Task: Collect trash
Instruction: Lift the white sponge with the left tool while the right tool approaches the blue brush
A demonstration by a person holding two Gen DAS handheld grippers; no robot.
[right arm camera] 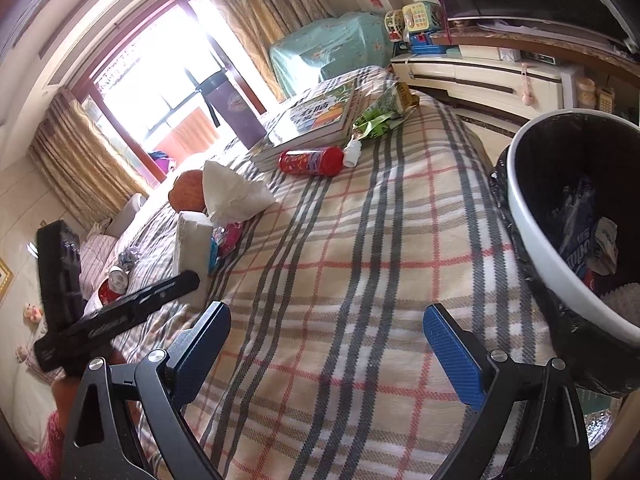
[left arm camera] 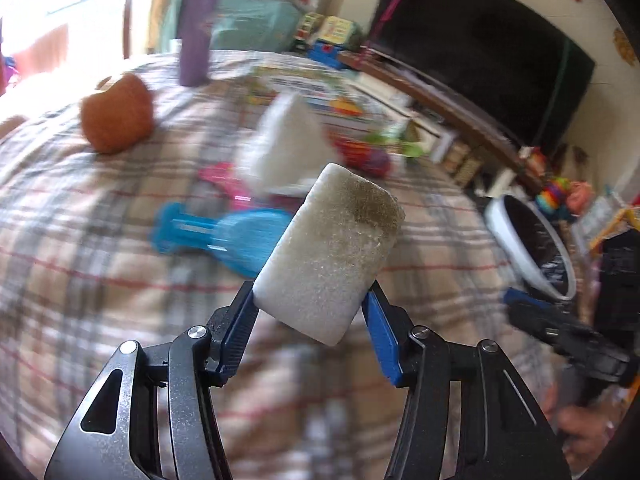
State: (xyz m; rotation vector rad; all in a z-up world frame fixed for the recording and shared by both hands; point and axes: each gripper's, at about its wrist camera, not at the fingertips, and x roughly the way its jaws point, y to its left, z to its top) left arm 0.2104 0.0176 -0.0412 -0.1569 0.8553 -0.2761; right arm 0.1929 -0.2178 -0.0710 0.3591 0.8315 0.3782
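while the left gripper clamps a white foam block above the plaid blanket, the right gripper hangs with its jaws wide apart and nothing between them, beside the black-lined bin at the blanket's right edge.

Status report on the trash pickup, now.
Left gripper shut on white foam block. Right gripper open, empty. Trash bin beside the bed, path clear.

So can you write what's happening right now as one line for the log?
left gripper: shut on white sponge | right gripper: open, nothing between pads | trash bin: beside bed, trash inside
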